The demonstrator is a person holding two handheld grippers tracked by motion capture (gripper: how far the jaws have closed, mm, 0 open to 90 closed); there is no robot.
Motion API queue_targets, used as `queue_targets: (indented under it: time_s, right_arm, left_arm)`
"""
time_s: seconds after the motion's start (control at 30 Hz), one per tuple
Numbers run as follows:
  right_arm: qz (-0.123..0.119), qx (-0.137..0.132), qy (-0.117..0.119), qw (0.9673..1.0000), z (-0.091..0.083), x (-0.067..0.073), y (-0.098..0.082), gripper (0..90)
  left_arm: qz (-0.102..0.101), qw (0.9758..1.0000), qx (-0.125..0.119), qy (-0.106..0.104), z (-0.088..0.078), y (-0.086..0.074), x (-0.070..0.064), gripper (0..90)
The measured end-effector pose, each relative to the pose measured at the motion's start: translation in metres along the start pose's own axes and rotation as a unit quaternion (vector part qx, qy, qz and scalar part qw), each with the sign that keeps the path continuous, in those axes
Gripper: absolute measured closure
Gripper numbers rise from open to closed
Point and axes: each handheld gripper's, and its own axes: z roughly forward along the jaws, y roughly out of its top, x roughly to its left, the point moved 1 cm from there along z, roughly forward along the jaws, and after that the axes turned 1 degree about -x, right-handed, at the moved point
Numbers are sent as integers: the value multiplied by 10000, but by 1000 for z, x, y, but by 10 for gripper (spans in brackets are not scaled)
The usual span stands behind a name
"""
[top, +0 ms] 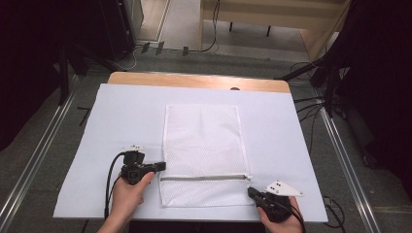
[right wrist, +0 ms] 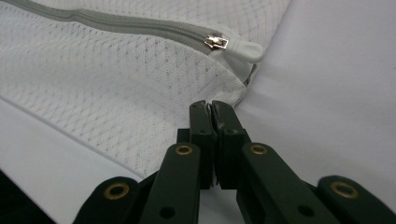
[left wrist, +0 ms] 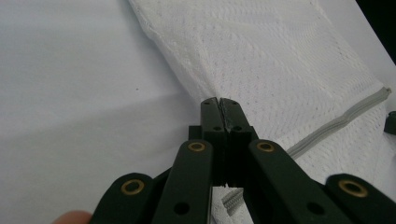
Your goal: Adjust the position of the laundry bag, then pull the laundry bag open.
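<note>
In the high view, a white mesh bag (top: pixel 203 155) lies flat in the middle of the worktop (top: pixel 121 116), its long axis running away from the person and its grey zipper (top: pixel 204 177) crossing it near the close end. The left gripper (top: pixel 160 166) sits at the bag's left edge, level with the zipper's left end; the right gripper (top: pixel 251 192) sits at the near right corner, just below the zipper's right end.

In the left gripper view, the jaws are pressed together at the bag's edge (left wrist: pixel 261 65), with the zipper (left wrist: pixel 341 122) running off to the right; whether they pinch fabric I cannot tell.

In the right gripper view, the jaws are together beside the bag's corner (right wrist: pixel 140 107). The metal zipper pull (right wrist: pixel 215 43) lies just beyond and above them, so the right hand is the nearer for drawing it along.

No writing or brand can be read.
</note>
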Motion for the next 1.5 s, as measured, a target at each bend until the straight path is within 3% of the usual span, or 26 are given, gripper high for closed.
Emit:
queue_targets:
  time_s: [0.23, 0.57, 0.6, 0.73, 0.8, 0.83, 0.9, 1.0, 1.1, 1.2, 1.3, 1.4, 1.5]
  right_arm:
    - [-280, 50, -20, 9996, -2, 15, -3, 897]
    - [-288, 57, 63, 9996, -1, 16, -3, 897]
    - [-298, 50, 70, 9995, -1, 16, -3, 896]
    - [-275, 46, 85, 9996, -1, 15, -3, 891]
    - [-244, 18, 112, 9996, -1, 15, -3, 857]
    - [-242, -93, 30, 9997, -1, 14, -3, 677]
    - [-279, -188, -270, 9991, 0, 15, -2, 547]
    - [-275, -184, -396, 9987, 3, 15, -1, 485]
    - [-333, -162, -427, 9984, 6, 18, -2, 499]
    - [-407, -159, -396, 9983, 7, 20, -2, 540]
    - [-520, -159, -391, 9978, 8, 23, -2, 618]
    - [-480, -159, -358, 9981, 8, 24, -2, 671]
    - [-466, -159, -302, 9983, 9, 24, -1, 849]
  left_arm:
    - [48, 9999, -24, 120, -5, -4, 2, 900]
    - [47, 9998, -76, 149, -8, -6, 6, 894]
    - [92, 9996, -133, 213, -9, -6, 6, 868]
    - [174, 9989, -369, 210, -13, -6, 5, 608]
    - [169, 9983, -502, 257, -16, -6, 4, 537]
    - [198, 9971, -643, 367, -18, -6, 4, 512]
    - [219, 9958, -760, 470, -20, -5, 2, 479]
    - [261, 9939, -936, 523, -23, -4, -4, 463]
    - [342, 9929, -1024, 495, -25, -3, -10, 455]
    - [597, 9912, -1120, 379, -25, -1, -28, 445]
    - [730, 9911, -1085, 228, -21, 0, -41, 439]
    - [800, 9913, -1038, 126, -16, 2, -49, 435]
    - [927, 9913, -928, -92, -5, 5, -66, 433]
